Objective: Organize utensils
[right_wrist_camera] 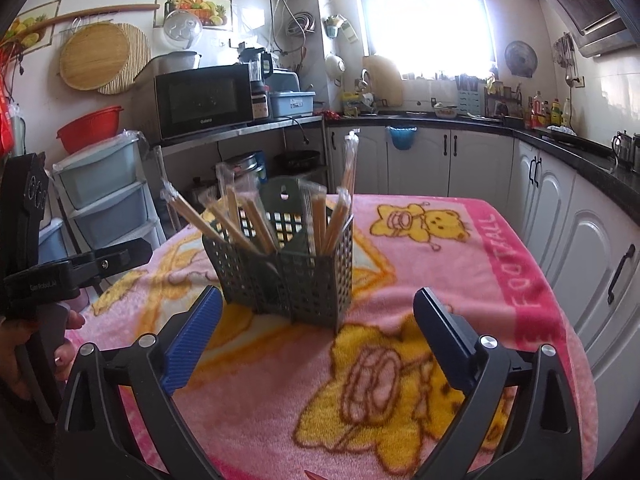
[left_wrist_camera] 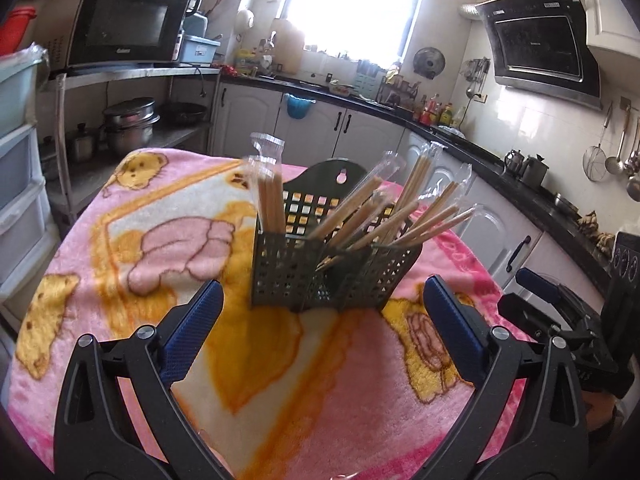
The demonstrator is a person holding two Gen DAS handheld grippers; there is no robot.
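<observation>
Left wrist view: left gripper point(left_wrist_camera: 322, 304) fingers wide, empty | right gripper point(right_wrist_camera: 318, 316) fingers wide, empty | wrapped chopsticks point(left_wrist_camera: 360, 208) all upright in basket point(left_wrist_camera: 332, 272) on table point(right_wrist_camera: 420, 264) | step: sorting looks finished; next: probably withdraw clear.

Blanket point(right_wrist_camera: 460, 280): pink, with yellow bear figures outlined in brown and a deeper pink border bearing pale lettering. Basket point(right_wrist_camera: 296, 280): dark grey-green, perforated in a square grid. Chopsticks point(left_wrist_camera: 272, 204): pale tan, in clear wrappers. Gripper pads point(left_wrist_camera: 192, 328): blue, ribbed, on black frames.
</observation>
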